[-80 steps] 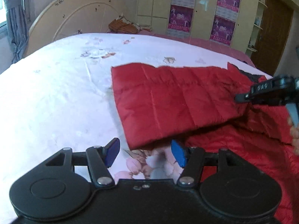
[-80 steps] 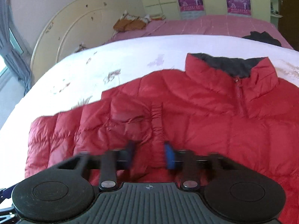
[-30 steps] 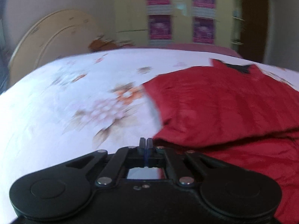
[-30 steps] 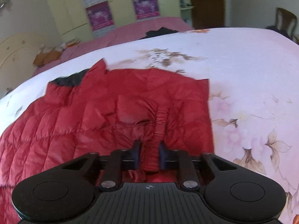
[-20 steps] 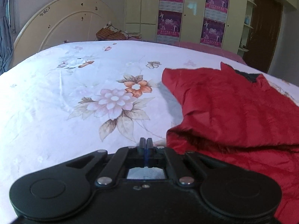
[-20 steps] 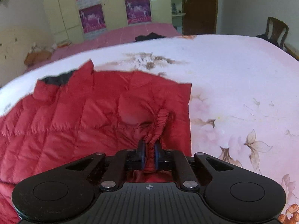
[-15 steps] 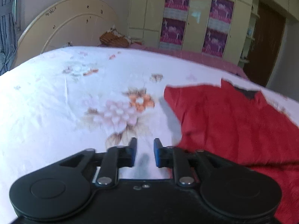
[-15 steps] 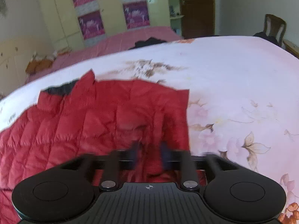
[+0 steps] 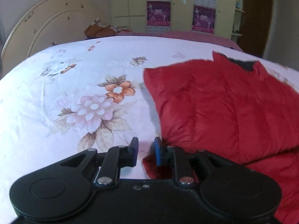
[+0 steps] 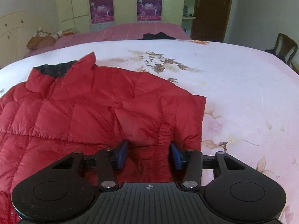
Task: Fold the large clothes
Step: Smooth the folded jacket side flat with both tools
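My red quilted puffer jacket (image 10: 104, 112) lies flat on the white floral bedsheet (image 9: 56, 97), dark-lined collar (image 10: 54, 69) pointing away from me. Both sleeves look already folded in over the body: one lies as a puffy slab along the jacket's edge in the left wrist view, the other across the front in the right wrist view, its gathered cuff (image 10: 165, 132) just ahead of my fingers. I judge the sleeve stage done, and what remains is doubling the body hem to collar (maybe a second fold after).

My left gripper (image 9: 145, 152) has its fingers a narrow gap apart with nothing pinched, a bit of red fabric just beside the right-hand pad. My right gripper (image 10: 148, 155) stands moderately wide over the hem area; its jaws have just been closing in, fabric beneath and between them but not pressed.

The bed is broad and soft. Beyond it are a pink-covered second bed (image 10: 130, 29), a cream curved headboard (image 9: 50, 28), yellow cupboards with purple posters (image 10: 101, 11), a brown door (image 10: 211, 9) and a wooden chair (image 10: 286, 46).
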A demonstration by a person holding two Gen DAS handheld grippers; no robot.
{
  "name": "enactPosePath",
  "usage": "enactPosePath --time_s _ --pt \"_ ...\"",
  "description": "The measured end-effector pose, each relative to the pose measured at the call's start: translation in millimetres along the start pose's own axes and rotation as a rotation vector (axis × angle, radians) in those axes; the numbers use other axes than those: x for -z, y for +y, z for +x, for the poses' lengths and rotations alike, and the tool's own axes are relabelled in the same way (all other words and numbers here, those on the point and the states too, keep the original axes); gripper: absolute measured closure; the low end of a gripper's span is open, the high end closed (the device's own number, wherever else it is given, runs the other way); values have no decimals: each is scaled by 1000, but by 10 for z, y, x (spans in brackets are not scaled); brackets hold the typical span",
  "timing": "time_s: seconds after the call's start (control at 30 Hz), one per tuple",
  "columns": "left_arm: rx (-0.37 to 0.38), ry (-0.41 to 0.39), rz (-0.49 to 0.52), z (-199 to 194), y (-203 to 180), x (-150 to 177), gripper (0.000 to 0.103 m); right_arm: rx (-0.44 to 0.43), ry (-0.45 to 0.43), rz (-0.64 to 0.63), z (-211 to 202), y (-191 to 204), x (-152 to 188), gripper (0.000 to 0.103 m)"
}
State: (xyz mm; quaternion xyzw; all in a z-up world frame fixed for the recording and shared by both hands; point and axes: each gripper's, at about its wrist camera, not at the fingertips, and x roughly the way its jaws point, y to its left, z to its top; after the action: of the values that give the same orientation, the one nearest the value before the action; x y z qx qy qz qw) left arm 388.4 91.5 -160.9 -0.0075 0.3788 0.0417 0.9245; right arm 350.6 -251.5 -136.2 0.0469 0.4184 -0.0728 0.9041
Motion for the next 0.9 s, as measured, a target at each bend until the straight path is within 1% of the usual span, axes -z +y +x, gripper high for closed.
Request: enactPosePath --time_s 0.1,0.2,0.27,0.3,0.33,0.4,0.43,0.5,0.53,0.57,0.6,0.67,0.77,0.8,0.83,0.87,0.9 --pt "22 -74 -22 -166 10 -169 85 -14 -12 19 -64 -48 -16 71" --pt "59 -111 1 -172 -122 -362 85 -24 -16 29 -82 -78 -20 71" --pt "80 -109 34 -61 -257 -453 85 -22 -19 31 -76 -63 -15 73" --pt "85 -97 49 25 -324 -482 83 -26 -23 31 -84 -55 -19 79" --pt "83 -89 61 105 -382 -501 83 -28 -33 28 -101 -43 -30 81" --pt "74 -73 76 278 -462 -528 83 -3 -53 7 -107 -30 -47 81" --pt "75 -67 77 349 -478 -524 83 14 -46 6 -60 -49 -41 81" --pt "68 -46 96 475 -520 -482 83 9 -19 20 25 -92 -23 81" --pt "63 -53 105 485 -529 -461 83 10 -20 13 20 -93 -27 81" --pt "57 -60 120 474 -537 -445 83 8 -20 15 1 -102 -38 80" --pt "53 -60 127 460 -539 -446 83 4 -22 31 -31 -131 -52 76" --pt "57 -61 115 408 -509 -472 83 6 -51 69 -117 -209 -73 70" --pt "60 -111 101 259 -503 -521 83 2 -104 106 -270 -259 -129 69" --pt "58 -130 107 223 -521 -530 81 -1 -125 105 -318 -241 -155 68" --pt "58 -143 113 204 -547 -535 76 2 -147 94 -358 -212 -181 68" --pt "61 -138 119 225 -580 -552 73 3 -164 81 -383 -180 -204 64" --pt "64 -124 124 257 -604 -554 67 10 -173 69 -391 -153 -222 43"
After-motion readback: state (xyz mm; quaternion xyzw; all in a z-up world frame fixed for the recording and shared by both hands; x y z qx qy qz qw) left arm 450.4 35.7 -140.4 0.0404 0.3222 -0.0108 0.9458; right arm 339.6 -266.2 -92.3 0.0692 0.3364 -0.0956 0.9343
